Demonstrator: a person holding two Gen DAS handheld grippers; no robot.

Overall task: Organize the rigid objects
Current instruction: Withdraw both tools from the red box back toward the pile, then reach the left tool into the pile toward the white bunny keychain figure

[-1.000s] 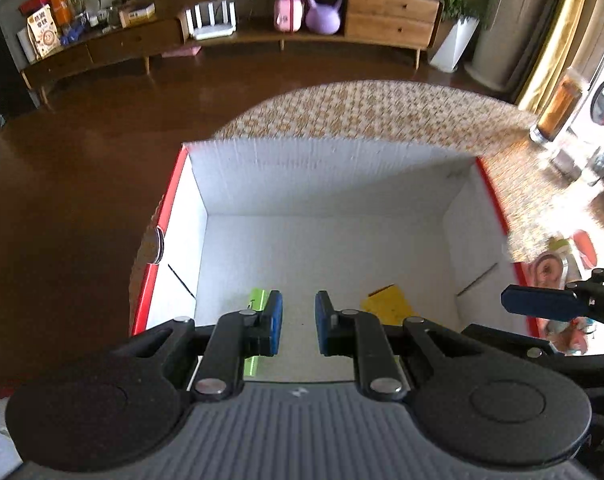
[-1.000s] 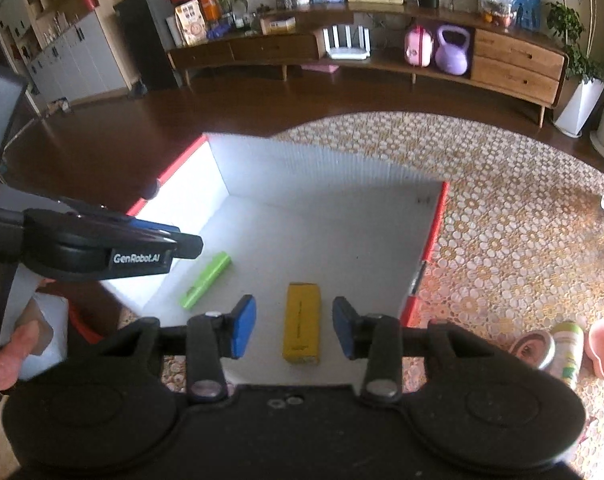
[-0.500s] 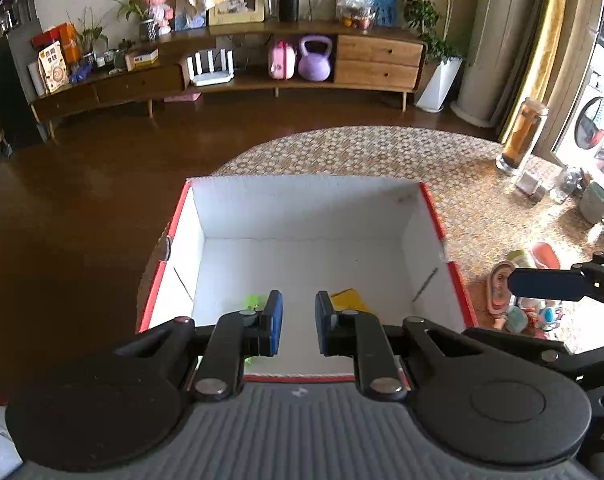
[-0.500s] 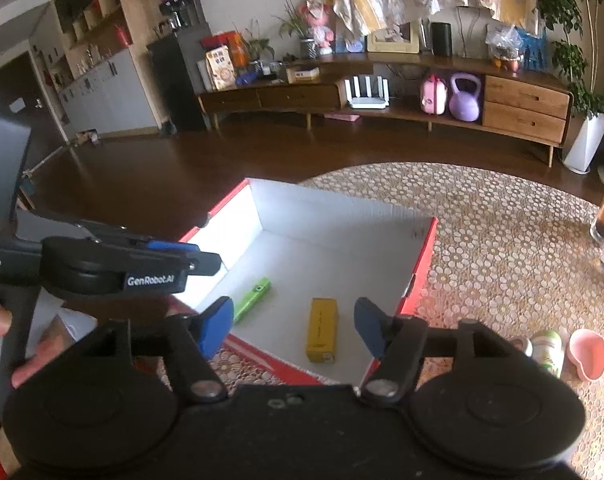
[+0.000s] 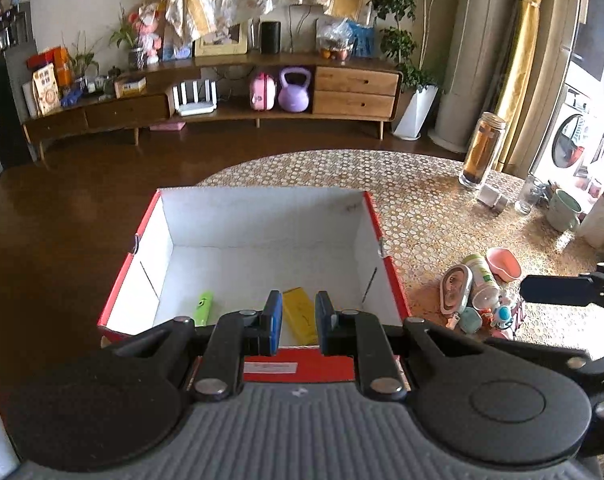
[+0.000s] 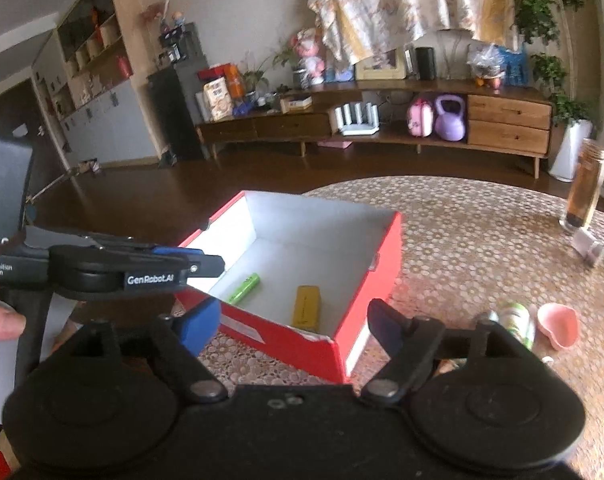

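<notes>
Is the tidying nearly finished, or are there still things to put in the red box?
Two things already lie in the red box: a green tube and a yellow block. Neither claw holds anything: the left claw is shut, the right claw is opening. A pile of small items, including a pink dish, still waits on the table.

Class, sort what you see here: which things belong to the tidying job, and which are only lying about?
Job: red box, green tube and yellow block inside it, small items beside the box.

Lying about: glass bottle, mug, purple kettlebell.
</notes>
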